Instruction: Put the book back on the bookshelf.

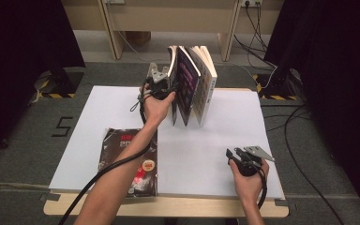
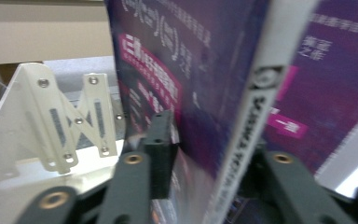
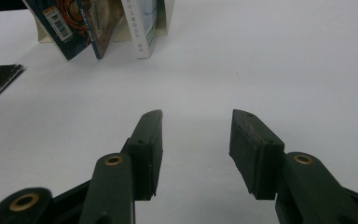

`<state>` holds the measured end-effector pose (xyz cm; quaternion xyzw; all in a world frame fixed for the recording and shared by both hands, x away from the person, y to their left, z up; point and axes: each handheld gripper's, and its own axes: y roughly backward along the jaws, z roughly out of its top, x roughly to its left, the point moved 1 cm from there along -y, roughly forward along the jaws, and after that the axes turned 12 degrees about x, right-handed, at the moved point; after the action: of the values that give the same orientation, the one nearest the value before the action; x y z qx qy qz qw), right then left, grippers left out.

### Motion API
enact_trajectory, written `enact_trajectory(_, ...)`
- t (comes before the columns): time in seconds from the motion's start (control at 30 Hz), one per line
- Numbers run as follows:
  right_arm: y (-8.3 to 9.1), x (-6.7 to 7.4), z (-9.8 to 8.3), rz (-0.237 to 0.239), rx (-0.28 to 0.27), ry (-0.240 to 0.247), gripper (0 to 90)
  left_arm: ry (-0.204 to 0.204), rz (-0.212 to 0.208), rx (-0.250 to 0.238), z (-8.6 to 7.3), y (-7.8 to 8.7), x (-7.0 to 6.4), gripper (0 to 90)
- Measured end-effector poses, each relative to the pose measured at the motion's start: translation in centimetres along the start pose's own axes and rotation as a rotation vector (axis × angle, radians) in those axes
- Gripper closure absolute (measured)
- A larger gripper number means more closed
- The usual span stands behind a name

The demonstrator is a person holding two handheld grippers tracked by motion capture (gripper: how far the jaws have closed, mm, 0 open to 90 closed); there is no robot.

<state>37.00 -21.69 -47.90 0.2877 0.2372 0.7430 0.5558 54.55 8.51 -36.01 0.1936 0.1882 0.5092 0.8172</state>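
Left tongs (image 1: 165, 80) stand half open around the purple book (image 2: 200, 79) at the row's left end, upright at the surface's (image 1: 225, 154) far side. Withdraw straight, without tipping it. Right tongs (image 3: 193, 144) rest wide, empty.

Dark magazine (image 1: 131, 161) flat on white surface (image 1: 206, 154), lower left of frame; cables (image 1: 262, 28) upper right on floor.
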Motion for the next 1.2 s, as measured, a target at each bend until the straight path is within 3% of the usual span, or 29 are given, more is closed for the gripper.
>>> enact_trajectory(0.27,0.0,0.1,0.0,-0.002,0.000,-0.002,55.0,-0.022,-0.003,0.002,-0.7,0.3,-0.2,53.7)
enact_trajectory(0.7,-0.1,0.1,-0.1,0.001,0.007,0.002,54.9,-0.041,-0.030,0.052,-1.5,1.8,0.1,44.8)
enact_trajectory(0.97,-0.2,0.2,-0.2,0.000,0.011,-0.001,54.8,-0.044,-0.055,0.065,-1.6,3.2,0.7,41.9)
enact_trajectory(1.2,-0.2,0.3,-0.1,0.003,0.013,-0.002,54.7,-0.023,-0.055,0.061,-1.6,4.2,1.9,41.5)
